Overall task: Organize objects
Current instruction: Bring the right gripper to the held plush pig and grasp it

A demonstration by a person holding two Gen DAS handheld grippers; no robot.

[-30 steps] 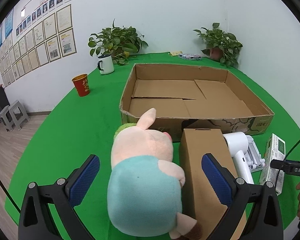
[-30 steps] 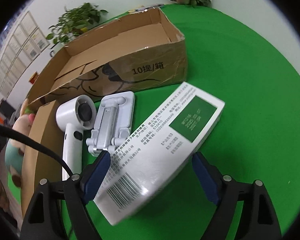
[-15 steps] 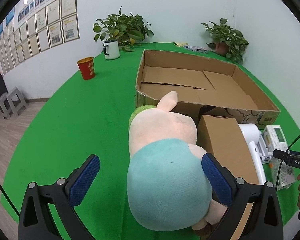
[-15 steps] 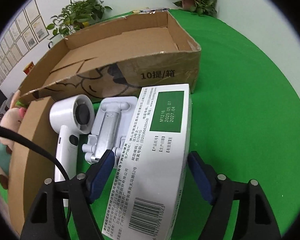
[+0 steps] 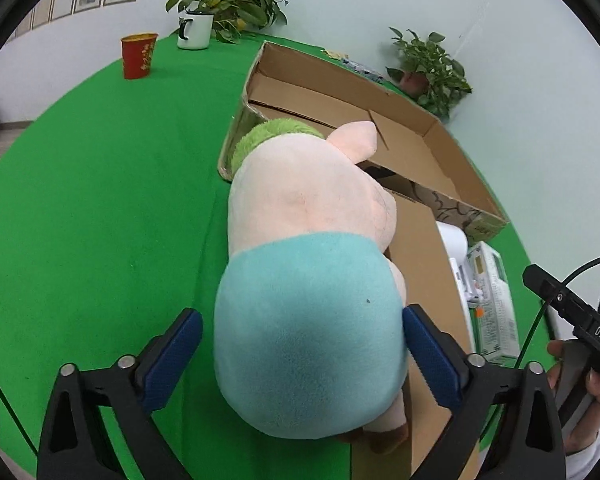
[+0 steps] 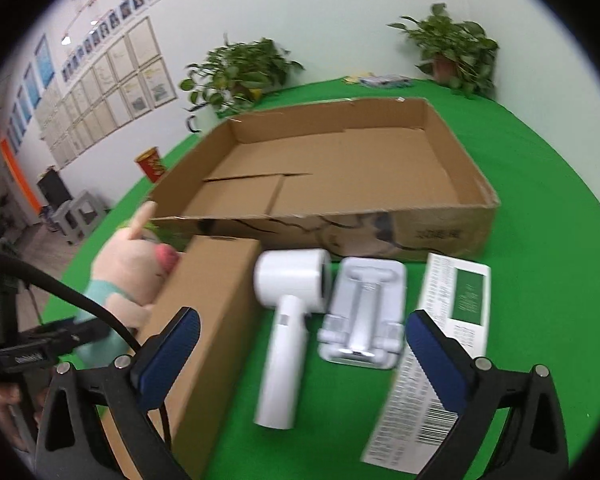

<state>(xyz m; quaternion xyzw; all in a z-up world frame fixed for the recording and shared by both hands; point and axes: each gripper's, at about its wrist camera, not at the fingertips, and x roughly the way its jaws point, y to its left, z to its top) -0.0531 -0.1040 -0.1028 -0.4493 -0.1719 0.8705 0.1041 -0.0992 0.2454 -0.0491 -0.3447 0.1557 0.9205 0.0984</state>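
Observation:
A plush pig (image 5: 308, 280) in teal shorts stands on the green table against a closed brown carton (image 5: 424, 256). My left gripper (image 5: 302, 318) straddles its teal bottom. The jaws are closing; the right pad is at the plush and the left pad is still apart from it. My right gripper (image 6: 303, 320) is opening with nothing gripped. It hangs above a white hair dryer (image 6: 288, 300) and a white phone stand (image 6: 364, 312). The white and green box (image 6: 452, 320) lies flat under its right finger. The big open cardboard box (image 6: 432, 236) behind them holds nothing.
A red cup (image 5: 138, 56), a white mug (image 5: 194, 30) and two potted plants (image 5: 236, 0) (image 5: 432, 68) stand at the table's far side. A hand (image 5: 580, 376) holding the other gripper shows at the right. Floor and stools (image 6: 76, 216) lie beyond the left edge.
My left gripper came down over the plush pig, which now sits between narrower jaws. My right gripper let go of the white and green box, opened wide and drew back to the left.

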